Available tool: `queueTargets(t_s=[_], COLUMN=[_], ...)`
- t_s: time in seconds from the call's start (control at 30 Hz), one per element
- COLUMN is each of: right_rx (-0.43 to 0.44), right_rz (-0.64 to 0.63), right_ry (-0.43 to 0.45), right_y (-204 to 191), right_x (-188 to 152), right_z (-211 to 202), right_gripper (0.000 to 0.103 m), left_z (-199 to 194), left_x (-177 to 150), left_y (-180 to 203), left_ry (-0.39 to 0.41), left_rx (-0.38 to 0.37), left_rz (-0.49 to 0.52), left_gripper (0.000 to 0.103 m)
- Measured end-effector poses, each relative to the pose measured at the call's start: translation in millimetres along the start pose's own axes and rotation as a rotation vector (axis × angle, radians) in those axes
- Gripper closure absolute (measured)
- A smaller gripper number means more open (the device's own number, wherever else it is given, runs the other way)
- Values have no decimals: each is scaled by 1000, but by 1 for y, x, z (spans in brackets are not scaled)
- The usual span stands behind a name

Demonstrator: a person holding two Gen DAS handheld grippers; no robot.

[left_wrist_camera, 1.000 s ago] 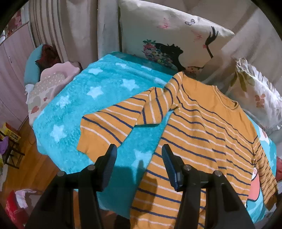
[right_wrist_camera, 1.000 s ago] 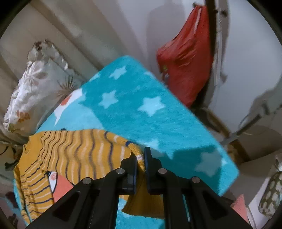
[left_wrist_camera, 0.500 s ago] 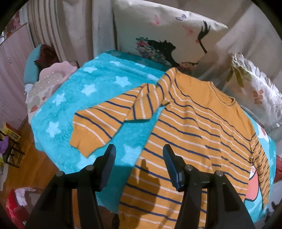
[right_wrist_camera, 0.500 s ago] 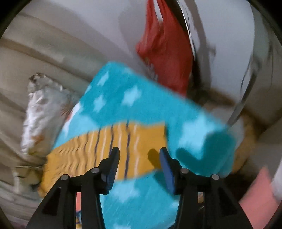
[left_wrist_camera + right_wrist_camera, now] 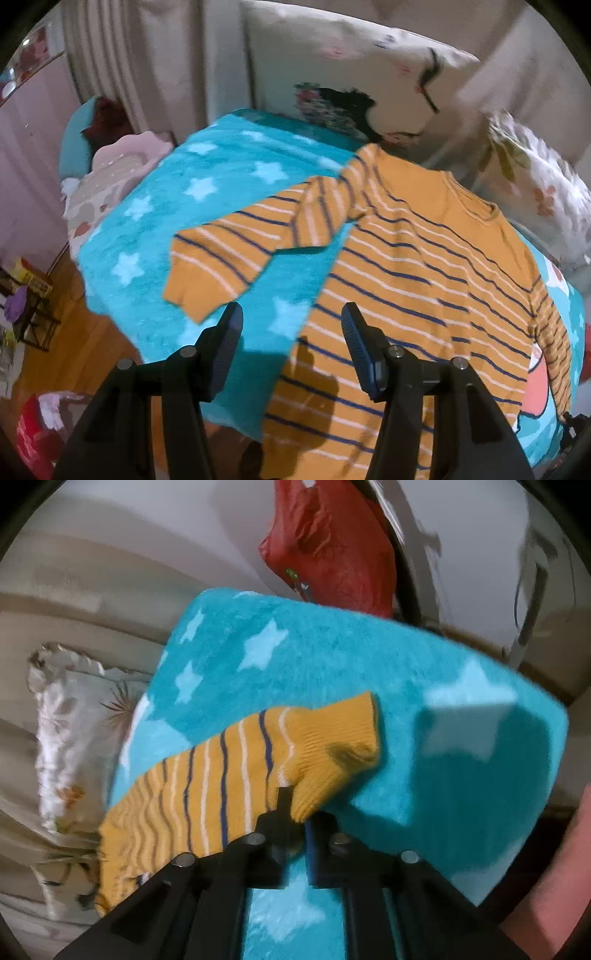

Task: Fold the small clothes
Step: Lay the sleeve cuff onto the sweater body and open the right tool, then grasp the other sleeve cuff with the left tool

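An orange sweater (image 5: 424,280) with navy and white stripes lies spread on a turquoise star blanket (image 5: 207,206). Its left sleeve (image 5: 236,254) stretches out toward the bed's left edge. My left gripper (image 5: 291,332) is open and empty, hovering above the blanket between that sleeve's cuff and the sweater's hem. In the right wrist view my right gripper (image 5: 299,812) is shut on the cuff (image 5: 328,760) of the other sleeve, which is lifted a little off the blanket (image 5: 369,657).
A large printed pillow (image 5: 351,74) and a floral pillow (image 5: 535,184) lean at the head of the bed. Pink cushions (image 5: 110,173) lie at the left edge, above wooden floor (image 5: 74,350). A red bag (image 5: 332,546) hangs beyond the bed's right side.
My right gripper opened half a second ago and has now closed on the sleeve cuff again. My left gripper stayed open and moved closer to the sweater.
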State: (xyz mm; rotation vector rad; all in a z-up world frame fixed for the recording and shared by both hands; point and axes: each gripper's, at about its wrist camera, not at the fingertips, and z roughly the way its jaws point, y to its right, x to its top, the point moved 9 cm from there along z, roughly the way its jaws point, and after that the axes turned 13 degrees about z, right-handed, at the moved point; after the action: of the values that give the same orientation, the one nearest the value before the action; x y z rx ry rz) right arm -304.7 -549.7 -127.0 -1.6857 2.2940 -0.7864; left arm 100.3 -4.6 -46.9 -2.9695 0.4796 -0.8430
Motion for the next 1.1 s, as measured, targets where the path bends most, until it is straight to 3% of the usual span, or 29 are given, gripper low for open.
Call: queueTargets(t_s=[0.13, 0.3, 0.43, 0.57, 0.67, 0.77, 0.9, 1.03, 1.1], right_rx=[-18, 75, 194, 282, 310, 311, 231, 124, 85], right_rz=[-86, -315, -457, -592, -716, -829, -1003, -1142, -1201], right_ry=[61, 88, 20, -99, -184, -264, -315, -368, -366], right_y=[-32, -139, -238, -332, -378, -403, -415, -404, -397], right_x=[0, -44, -117, -219, -306, -386, -479, -537, -553], right_z=[-16, -38, -34, -2, 26, 57, 111, 158, 169], right_gripper=[97, 97, 97, 97, 97, 97, 97, 93, 85], left_z=[7, 30, 41, 56, 67, 75, 85, 92, 96], left_x=[-1, 9, 22, 30, 29, 22, 10, -1, -3], left_y=[-32, -58, -86, -128, -166, -201, -241, -270, -278], left_ry=[4, -4, 13, 8, -4, -22, -50, -68, -77], left_rx=[21, -28, -34, -22, -1, 21, 44, 56, 56], left_rz=[-43, -77, -89, -115, -150, -182, -234, -273, -288], left_gripper=[49, 49, 49, 49, 49, 49, 49, 49, 49])
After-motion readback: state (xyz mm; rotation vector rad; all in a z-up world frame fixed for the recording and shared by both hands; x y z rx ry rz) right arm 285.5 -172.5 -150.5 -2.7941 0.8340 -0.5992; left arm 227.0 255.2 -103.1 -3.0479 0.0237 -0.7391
